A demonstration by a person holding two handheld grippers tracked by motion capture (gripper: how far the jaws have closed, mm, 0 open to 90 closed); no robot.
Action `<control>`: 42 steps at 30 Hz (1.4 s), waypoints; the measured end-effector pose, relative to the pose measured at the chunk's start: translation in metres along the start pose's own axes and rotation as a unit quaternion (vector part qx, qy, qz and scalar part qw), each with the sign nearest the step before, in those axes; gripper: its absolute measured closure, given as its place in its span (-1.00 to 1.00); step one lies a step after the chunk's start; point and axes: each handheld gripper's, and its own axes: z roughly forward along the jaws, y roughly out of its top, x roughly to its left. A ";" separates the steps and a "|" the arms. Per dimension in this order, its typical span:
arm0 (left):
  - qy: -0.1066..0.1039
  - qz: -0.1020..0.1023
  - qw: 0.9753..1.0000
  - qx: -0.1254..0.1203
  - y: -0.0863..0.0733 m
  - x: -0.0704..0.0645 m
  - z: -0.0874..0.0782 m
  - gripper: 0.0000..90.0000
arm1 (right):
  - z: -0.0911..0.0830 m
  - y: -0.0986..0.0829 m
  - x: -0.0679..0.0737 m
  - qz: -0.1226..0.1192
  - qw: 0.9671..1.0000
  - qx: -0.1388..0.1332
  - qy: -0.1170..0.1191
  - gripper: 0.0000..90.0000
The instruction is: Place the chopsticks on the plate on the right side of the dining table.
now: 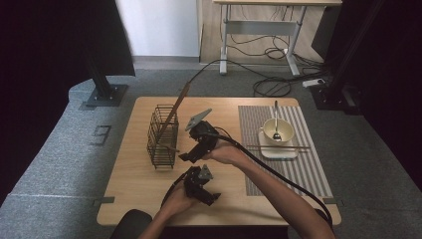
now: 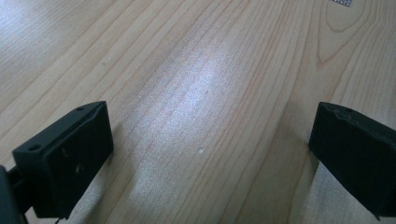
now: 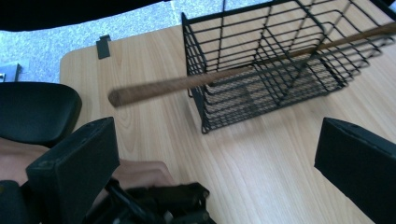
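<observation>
Starting at the left of the tabletop, you are standing one black wire basket upright there, and one wooden chopstick is leaning out of it, its upper end slanting up and to the right past the rim. In the right gripper view that chopstick is crossing the frame with its blunt end hanging free, ahead of the jaws and touching neither.

Your right tool is hovering just right of the basket with its jaws spread wide and holding nothing. Your left tool is waiting nearer to you, low over bare wood, jaws likewise spread and empty.

Further right, one striped placemat is carrying one white dish, one cream bowl with one spoon standing in it, and what looks like one pair of chopsticks lying across the dish; I cannot tell for certain that there are two.

The likely trouble: the leaning chopstick is resting loosely, so if your right tool is brushing the basket wall or closing near the stick's end instead of squarely on its shaft, it may be levering the stick out or tipping the light basket
</observation>
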 end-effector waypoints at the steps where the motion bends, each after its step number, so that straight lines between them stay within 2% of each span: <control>1: 0.001 0.002 1.000 0.001 0.000 0.000 0.000 -1.00 | 0.006 0.003 0.002 -0.003 1.000 0.000 0.006 -1.00; 5: 0.000 -0.002 1.000 -0.001 0.000 0.000 0.000 -1.00 | 0.019 0.009 0.005 -0.008 1.000 0.005 0.010 -1.00; 7: -0.001 0.000 1.000 0.000 0.000 0.000 0.000 -1.00 | 0.024 0.011 0.006 -0.010 1.000 -0.002 0.011 -0.95; 11: -0.001 0.002 1.000 0.001 0.000 0.000 0.000 -1.00 | 0.030 0.013 0.001 -0.006 1.000 0.000 -0.008 -0.81; 13: 0.000 0.002 1.000 0.003 0.000 0.000 0.000 -1.00 | 0.030 0.013 -0.001 -0.003 1.000 -0.003 -0.012 -0.78; 14: 0.000 0.002 1.000 0.002 0.000 0.000 0.000 -1.00 | 0.029 0.012 -0.004 0.005 1.000 -0.014 -0.017 -0.70; 18: 0.000 0.001 1.000 0.001 0.000 0.000 0.000 -1.00 | 0.024 0.012 -0.010 0.004 0.998 -0.011 -0.055 -0.54; 21: 0.000 0.003 1.000 0.000 0.000 0.000 0.000 -1.00 | 0.020 0.012 -0.016 0.015 0.997 -0.018 -0.070 -0.42; 28: 0.000 0.002 1.000 0.000 0.000 0.000 0.000 -1.00 | 0.018 0.013 -0.020 0.019 0.997 -0.033 -0.069 -0.19; 30: 0.000 0.002 1.000 0.000 0.000 0.000 0.000 -1.00 | 0.019 0.014 -0.019 0.013 0.997 -0.036 -0.069 -0.08; 31: 0.000 0.002 1.000 0.000 0.000 0.000 0.000 -1.00 | 0.020 0.015 -0.019 0.012 0.997 -0.037 -0.068 0.06; 33: 0.000 0.001 1.000 0.000 0.000 0.000 0.000 -1.00 | 0.021 0.015 -0.019 0.010 0.997 -0.038 -0.066 0.12; 34: 0.000 0.001 1.000 0.000 0.000 0.000 0.000 -1.00 | 0.023 0.015 -0.020 0.006 0.997 -0.037 -0.067 0.24; 37: 0.000 0.001 1.000 0.001 0.000 0.000 0.000 -1.00 | 0.024 0.015 -0.019 -0.004 0.997 -0.035 -0.069 0.42; 41: 0.000 0.004 1.000 0.003 0.000 0.001 0.000 -1.00 | 0.024 0.016 -0.018 -0.022 0.996 -0.036 -0.083 0.58; 42: 0.000 0.005 1.000 0.003 0.000 0.001 0.000 -1.00 | 0.024 0.016 -0.017 -0.032 0.995 -0.038 -0.090 0.67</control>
